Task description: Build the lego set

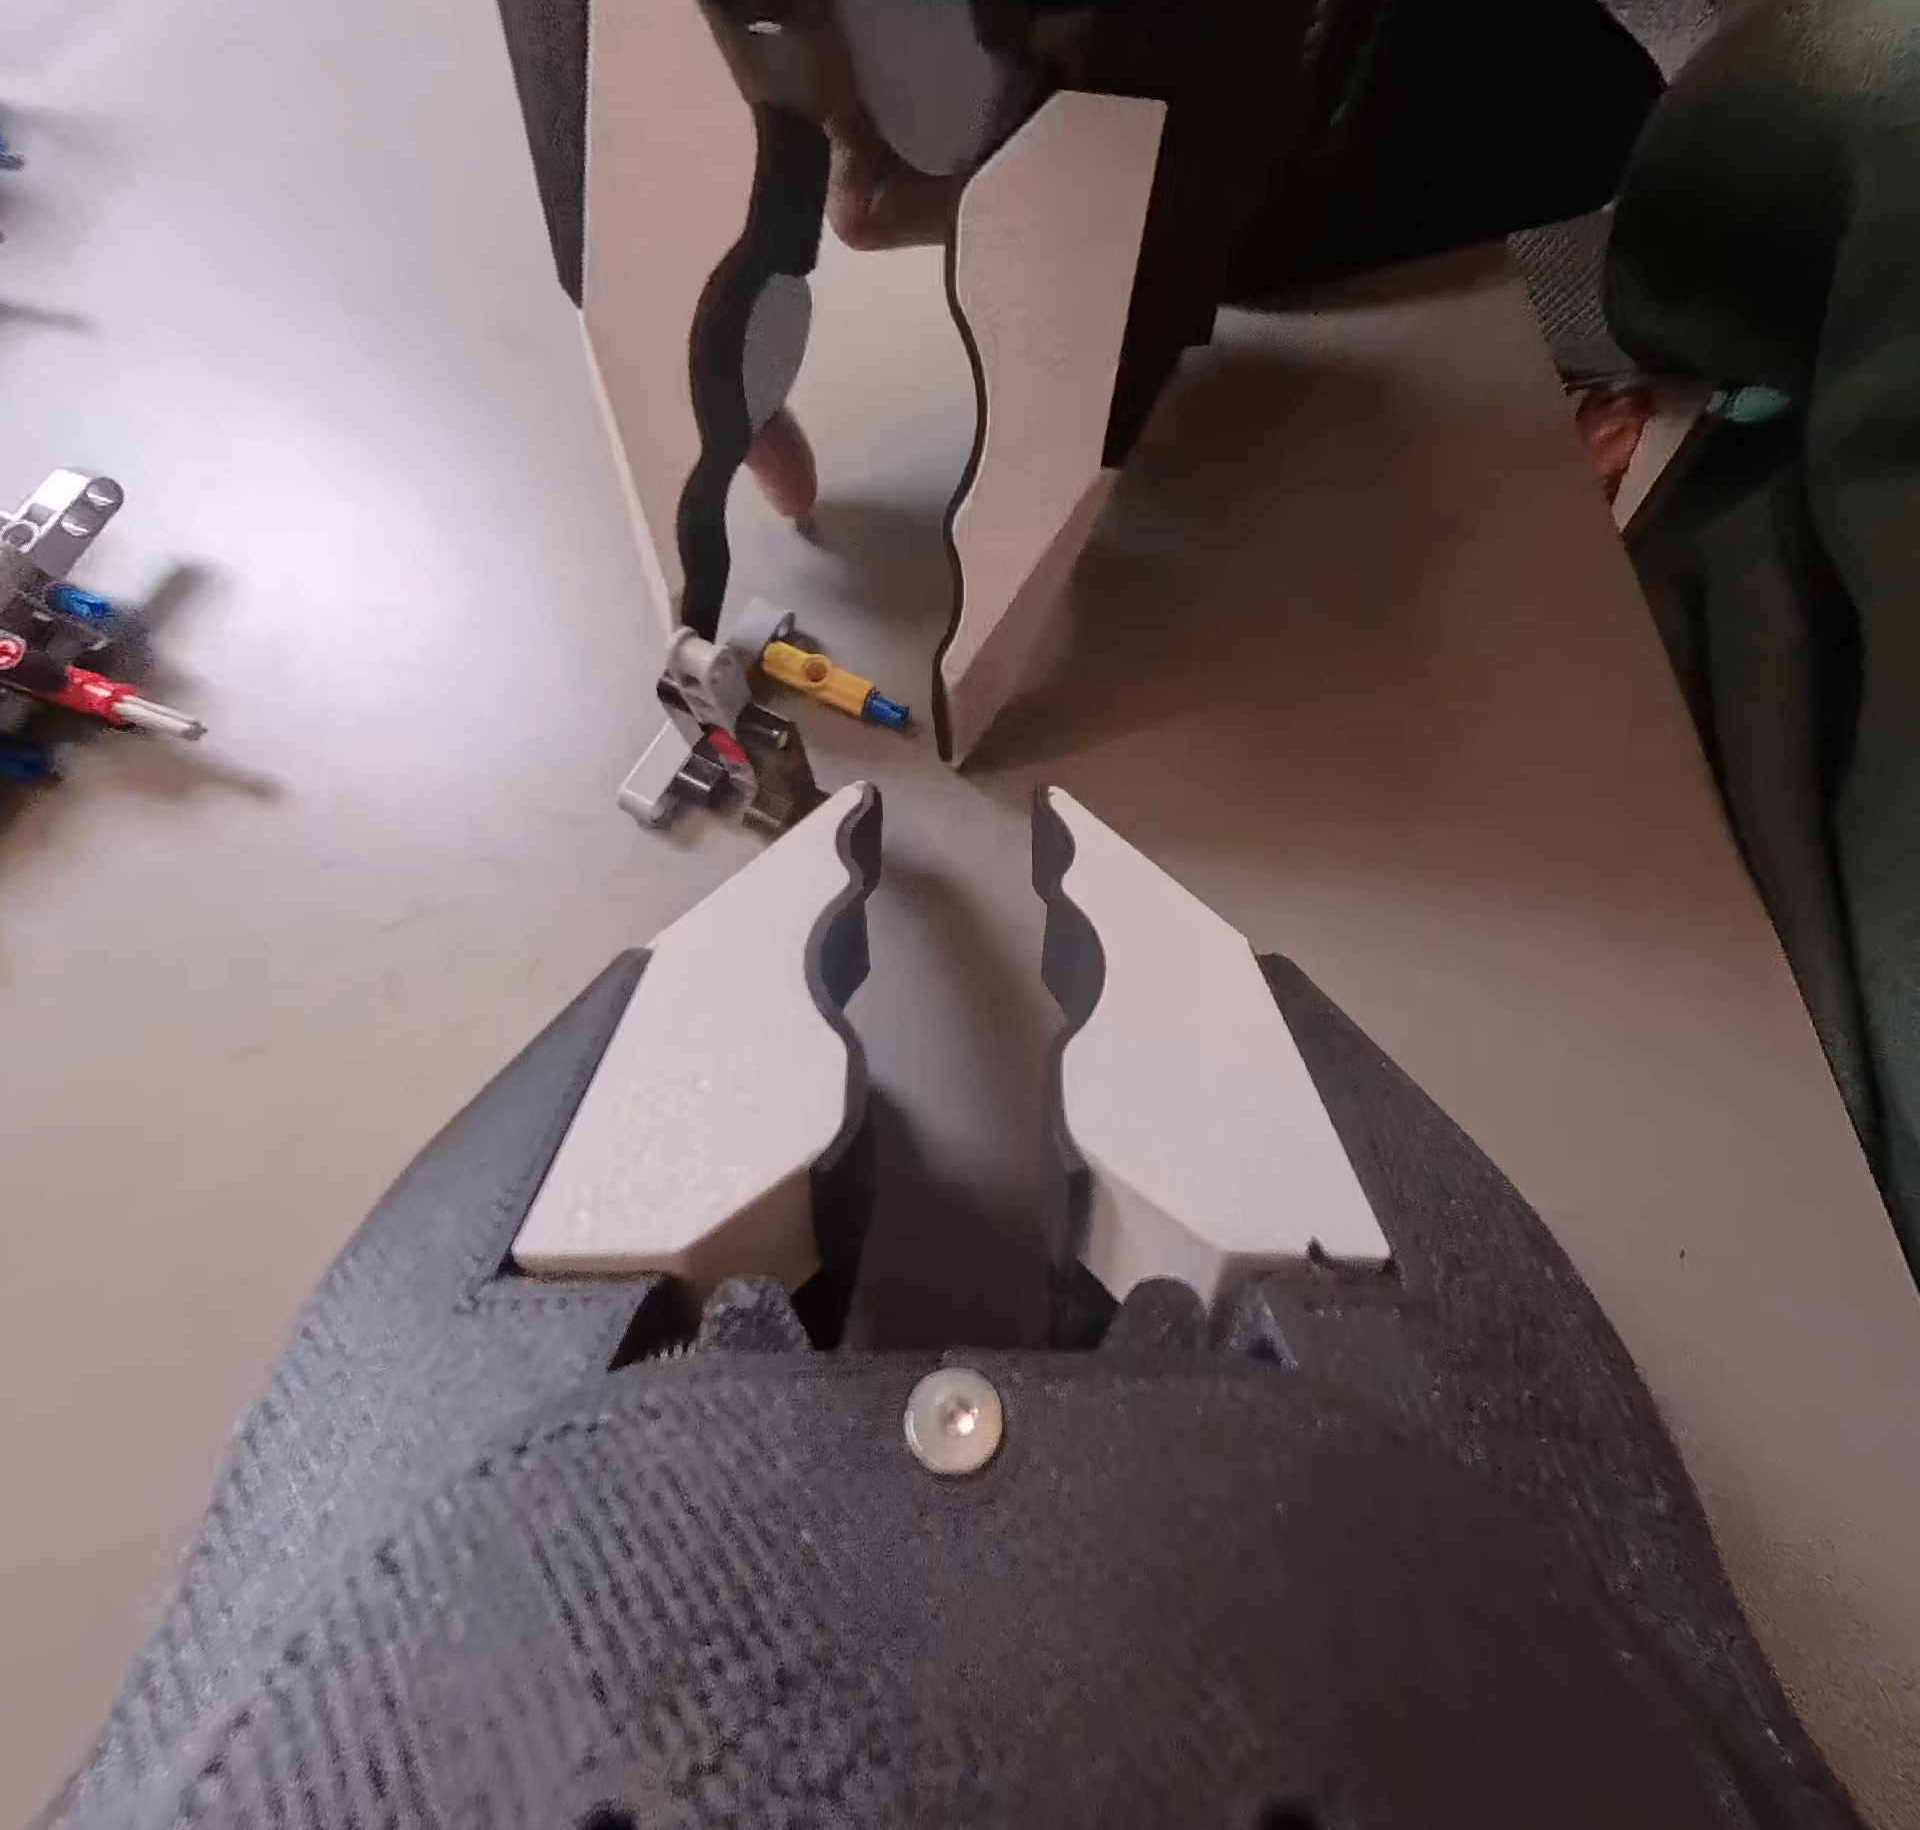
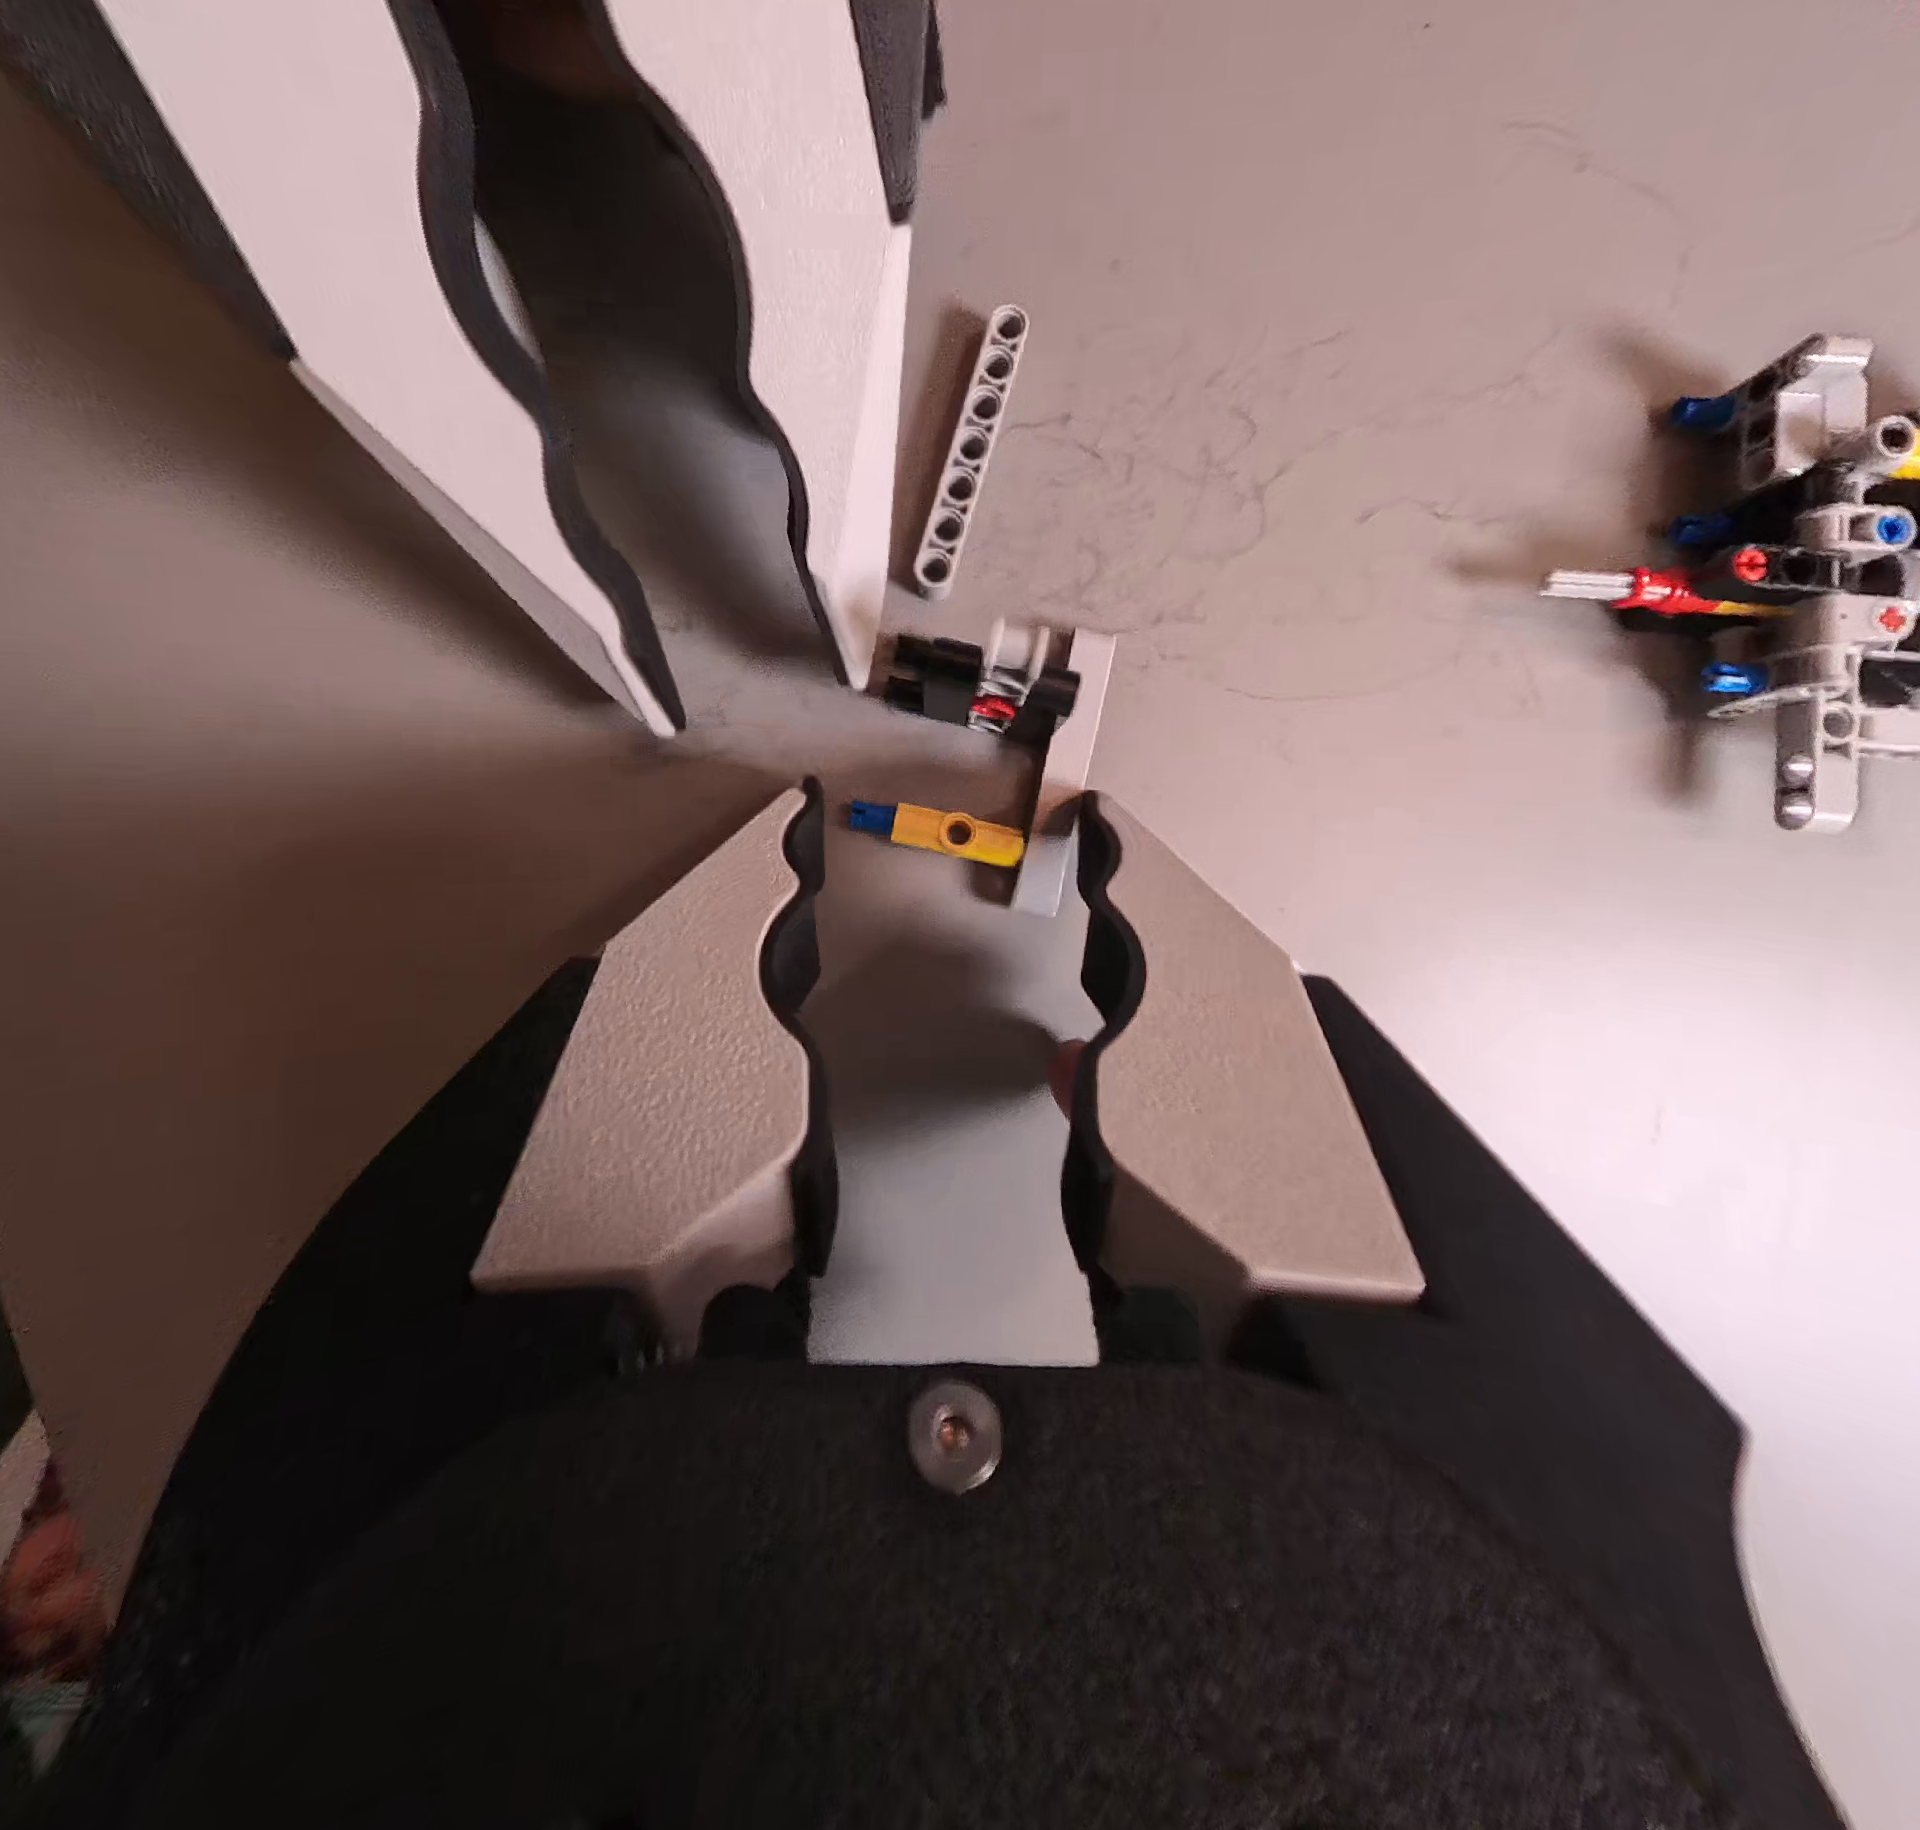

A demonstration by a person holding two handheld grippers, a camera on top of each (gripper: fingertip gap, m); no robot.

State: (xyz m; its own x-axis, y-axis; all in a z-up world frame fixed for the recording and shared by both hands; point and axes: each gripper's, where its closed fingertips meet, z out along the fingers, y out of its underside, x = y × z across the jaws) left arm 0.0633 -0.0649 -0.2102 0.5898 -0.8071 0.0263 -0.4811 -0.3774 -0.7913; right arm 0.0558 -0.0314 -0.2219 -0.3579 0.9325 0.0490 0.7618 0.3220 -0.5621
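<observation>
Right wrist view: our right gripper (image 2: 945,814) has its fingers parted with nothing clamped; the pads press on no part. Just ahead of the tips, lying on the pale grey tabletop (image 2: 1351,222), is a small yellow plastic connector with a blue pin (image 2: 940,832) at one end, joined to a small grey, black and red brick assembly (image 2: 1013,700). Our left gripper (image 1: 954,793) is parted more narrowly and bare, tips near the same assembly. A long grey perforated beam (image 2: 971,450) lies beyond; a larger multicoloured brick model (image 2: 1808,575) sits well apart.
</observation>
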